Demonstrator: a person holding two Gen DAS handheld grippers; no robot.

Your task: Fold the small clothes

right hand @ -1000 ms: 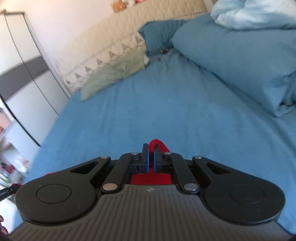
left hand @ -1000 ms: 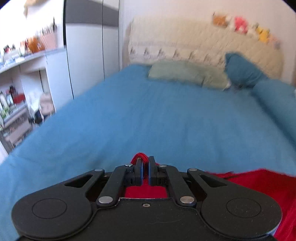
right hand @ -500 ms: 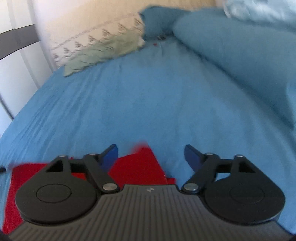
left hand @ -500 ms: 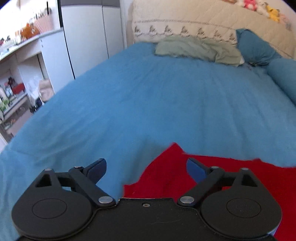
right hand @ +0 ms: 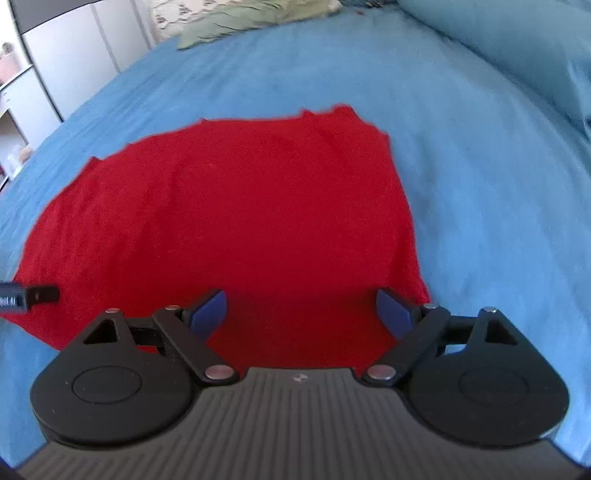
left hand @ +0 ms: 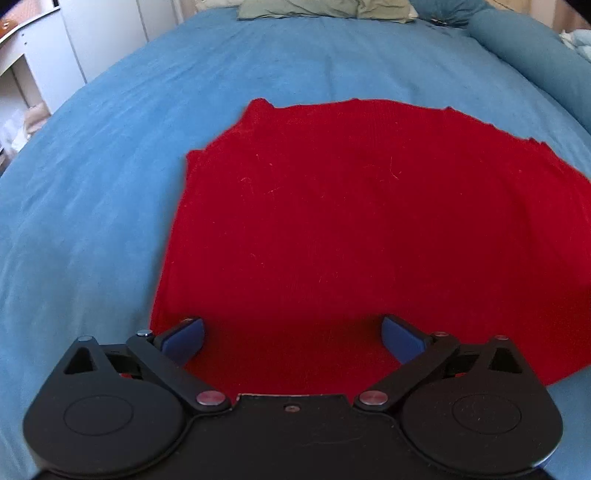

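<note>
A red knitted garment (left hand: 351, 206) lies spread flat on the blue bed sheet (left hand: 92, 184). My left gripper (left hand: 291, 325) hovers over its near left part. The jaws are opening wide, and only flat cloth lies below the gap, with no pad pressing on it. In the right wrist view the same red garment (right hand: 229, 206) shows its right edge. My right gripper (right hand: 301, 297) stands over the near right part, its jaws also opening, gripping nothing. A black tool part (right hand: 29, 295) pokes in at the left edge of that view.
A grey-green pillow (left hand: 321, 9) lies at the head of the bed. A rolled blue duvet (left hand: 535, 55) runs along the right side, also seen as a blue duvet (right hand: 535, 66). White cupboards (left hand: 110, 33) stand to the left of the bed.
Both grippers were shut on bunched red cloth held above the bed. They opened, let it go and sank; the garment now lies flat under them.
</note>
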